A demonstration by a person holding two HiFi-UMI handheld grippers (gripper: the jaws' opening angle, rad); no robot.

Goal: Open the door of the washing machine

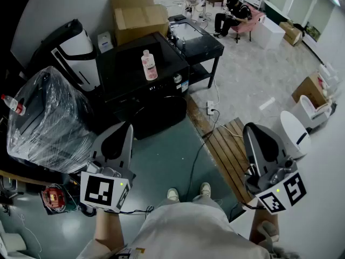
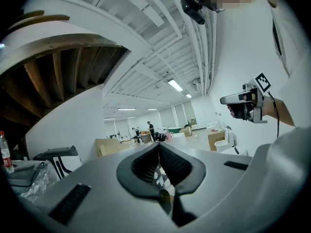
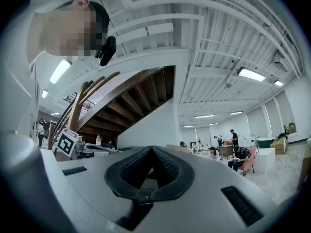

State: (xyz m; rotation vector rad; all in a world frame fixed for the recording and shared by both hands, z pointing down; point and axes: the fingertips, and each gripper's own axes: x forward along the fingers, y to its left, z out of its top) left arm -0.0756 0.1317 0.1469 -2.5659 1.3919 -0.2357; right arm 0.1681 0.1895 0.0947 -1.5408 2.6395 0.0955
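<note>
In the head view the black washing machine point(image 1: 141, 74) stands ahead of me on the floor, a pink bottle point(image 1: 149, 65) upright on its top. Its dark front door point(image 1: 161, 115) faces me and looks closed. My left gripper point(image 1: 128, 126) hangs at lower left, short of the machine's front, jaws together with nothing in them. My right gripper point(image 1: 249, 127) is at lower right over a wooden pallet point(image 1: 232, 150), also shut and empty. Both gripper views look level across the room: left gripper point(image 2: 158, 147), right gripper point(image 3: 153, 149). The machine cannot be made out in either.
A plastic-wrapped bulky object point(image 1: 48, 117) sits left of the machine, a cardboard box point(image 1: 137, 15) behind it, a black table point(image 1: 197, 36) to its right. A power strip point(image 1: 210, 108) and cable lie on the floor. A white bin point(image 1: 295, 131) stands right. A person point(image 1: 234, 15) sits far back.
</note>
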